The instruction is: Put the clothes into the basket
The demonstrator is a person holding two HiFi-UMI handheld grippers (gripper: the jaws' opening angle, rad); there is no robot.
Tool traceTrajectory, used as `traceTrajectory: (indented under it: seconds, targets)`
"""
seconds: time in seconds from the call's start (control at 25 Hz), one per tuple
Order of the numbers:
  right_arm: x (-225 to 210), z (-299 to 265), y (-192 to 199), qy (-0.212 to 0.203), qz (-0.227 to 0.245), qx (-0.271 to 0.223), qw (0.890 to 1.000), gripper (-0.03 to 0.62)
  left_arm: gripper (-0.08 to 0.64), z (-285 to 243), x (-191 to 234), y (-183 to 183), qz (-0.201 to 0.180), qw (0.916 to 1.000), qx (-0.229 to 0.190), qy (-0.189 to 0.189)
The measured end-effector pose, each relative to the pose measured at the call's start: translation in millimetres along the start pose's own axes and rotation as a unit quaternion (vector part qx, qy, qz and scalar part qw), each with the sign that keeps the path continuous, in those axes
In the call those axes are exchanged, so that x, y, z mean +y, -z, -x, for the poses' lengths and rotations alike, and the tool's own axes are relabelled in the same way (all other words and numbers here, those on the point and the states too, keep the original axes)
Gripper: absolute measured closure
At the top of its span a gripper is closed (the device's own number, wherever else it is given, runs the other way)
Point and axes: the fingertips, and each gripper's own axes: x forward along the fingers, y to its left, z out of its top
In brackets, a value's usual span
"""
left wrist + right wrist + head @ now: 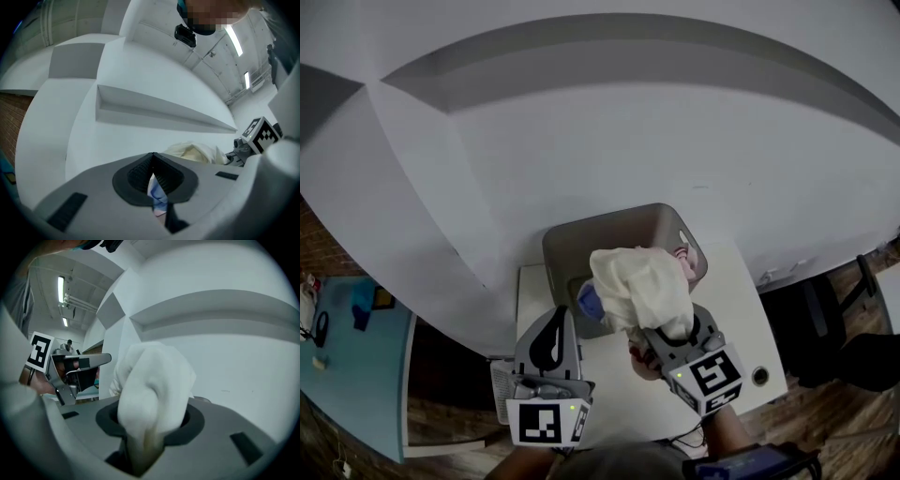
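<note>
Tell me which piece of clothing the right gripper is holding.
The cream-white one, bunched in the right gripper; the blue piece and pink piece are not in it.

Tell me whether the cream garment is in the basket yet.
Not yet in. The cream garment is bunched in the right gripper's jaws, held up over the grey basket, not lying inside it.

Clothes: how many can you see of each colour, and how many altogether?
Cream cloth: 1
Blue cloth: 1
Pink cloth: 1
Total: 3
</note>
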Motion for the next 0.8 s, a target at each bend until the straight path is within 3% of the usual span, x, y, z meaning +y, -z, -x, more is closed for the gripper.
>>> traceTrajectory:
  seconds: [0.4,0.64,0.8]
  targets:
    - [-63,-61,2,0.006,-0.013,0.051,0.999,0.39,0.551,-43,17,19,0.012,0.9991,0.019,-0.037]
    - [-77,-108,27,0.006,-0.012,0.107,0.994,0.253,0.551,-55,33,36,0.026,0.9971,0.039,-0.06]
    - [-75,-118,35,-0.005,-0.012,0.114,0.993,0.229,0.551,-57,40,47,0.026,0.9965,0.046,-0.065]
